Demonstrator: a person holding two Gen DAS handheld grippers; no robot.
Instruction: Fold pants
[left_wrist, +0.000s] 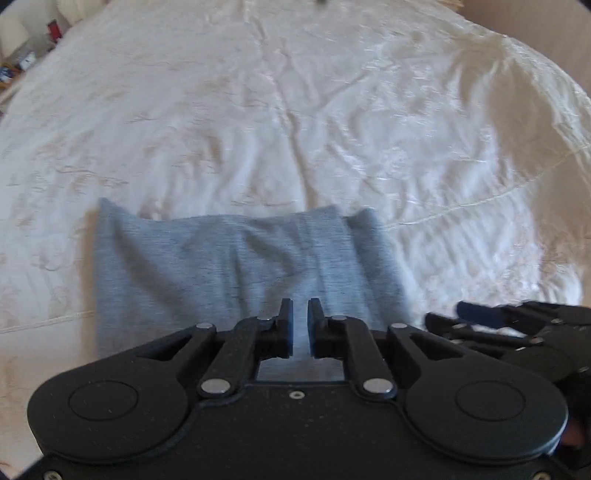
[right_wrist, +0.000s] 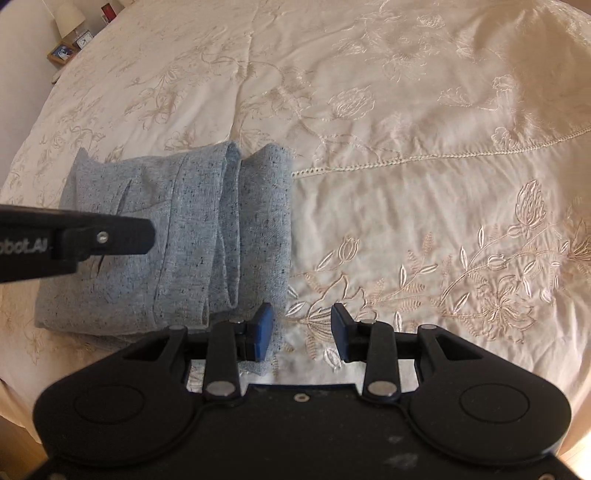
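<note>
Pants in speckled grey-blue knit are lying folded into a thick, layered bundle on the cream embroidered bedspread, and everything else is placed from that bundle. The left gripper is hovering over the bundle's near edge with its jaws drawn almost together, a narrow slit showing grey cloth between them; whether they are pinching any fabric cannot be told. The right gripper is sitting just off the bundle's right edge, jaws standing well apart, its left blue finger overlapping the outer fold while the other is hanging over bare bedspread. Far beyond the bundle's left corner, a lamp and small clock are standing on a nightstand.
</note>
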